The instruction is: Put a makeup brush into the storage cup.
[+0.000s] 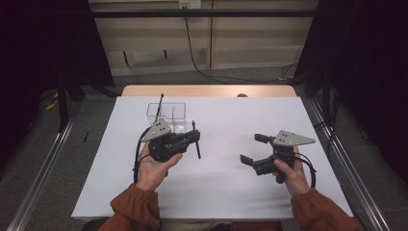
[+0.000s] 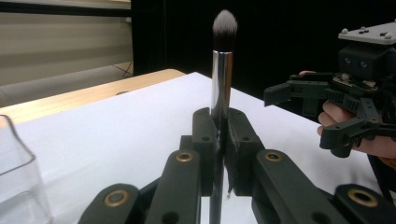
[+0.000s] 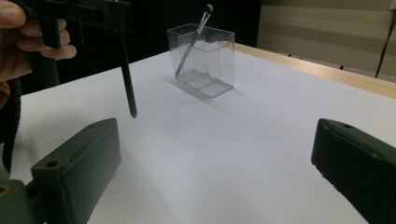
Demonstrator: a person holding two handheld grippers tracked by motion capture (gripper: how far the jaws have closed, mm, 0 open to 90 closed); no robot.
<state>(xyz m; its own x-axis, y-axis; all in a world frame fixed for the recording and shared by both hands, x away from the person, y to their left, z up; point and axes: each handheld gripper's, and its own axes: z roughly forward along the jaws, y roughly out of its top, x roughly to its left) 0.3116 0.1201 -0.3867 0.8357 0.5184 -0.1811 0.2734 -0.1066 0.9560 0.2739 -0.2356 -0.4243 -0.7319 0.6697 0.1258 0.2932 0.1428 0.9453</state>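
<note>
Nearest the person, the right gripper point(image 1: 254, 148) is held with its jaws spread wide and empty, well apart from the clear box point(image 1: 166, 115). Closer to that box, a makeup brush point(image 2: 221, 74) is pinched upright by the left gripper point(image 1: 194, 136). The brush should be kept vertical, carried over the box's free compartment beside the thin stick point(image 3: 192, 39) already inside, and lowered before release.

Glossy metal-ferruled brush point(image 2: 221, 84), clear smooth plastic box point(image 3: 203, 60), matt white table point(image 1: 216, 187).
</note>
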